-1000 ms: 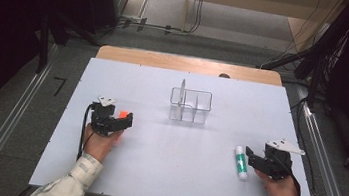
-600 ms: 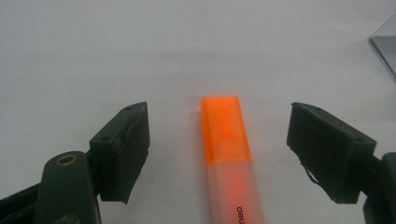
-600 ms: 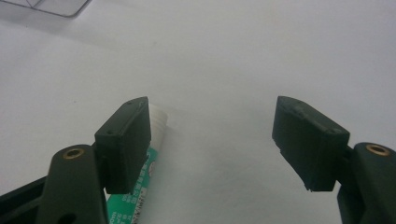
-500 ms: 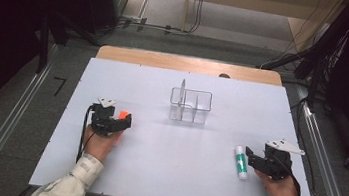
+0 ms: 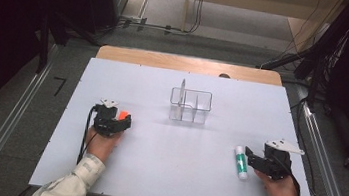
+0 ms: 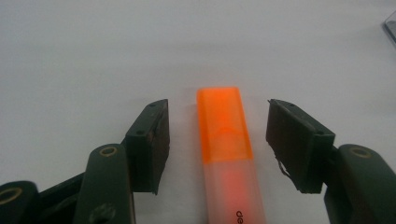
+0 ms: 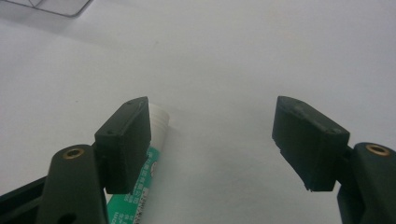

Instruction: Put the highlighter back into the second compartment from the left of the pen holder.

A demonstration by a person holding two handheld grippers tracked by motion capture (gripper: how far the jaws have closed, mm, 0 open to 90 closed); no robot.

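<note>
An orange highlighter (image 6: 226, 154) lies on the white table between the jaws of my left gripper (image 6: 217, 140). The jaws have just been closing, but a gap remains on both sides of the highlighter and the pads do not touch it. From above, the left gripper (image 5: 120, 120) sits at the table's left with the orange cap (image 5: 122, 115) showing at its tip. My right gripper (image 7: 212, 140) stands open at the right of the table. A white and green glue stick (image 7: 140, 184) lies just outside its left jaw. The glue stick (image 5: 240, 162) rests left of the right gripper (image 5: 251, 160).
A clear plastic organiser (image 5: 190, 105) with compartments stands at the table's middle, with a thin upright item (image 5: 182, 88) in its left part. The white table board (image 5: 177, 179) ends near the person's sleeves. A wooden strip (image 5: 189, 64) runs along the far edge.
The left gripper's jaws have narrowed around the orange highlighter. Both hands have stayed about where they were.
</note>
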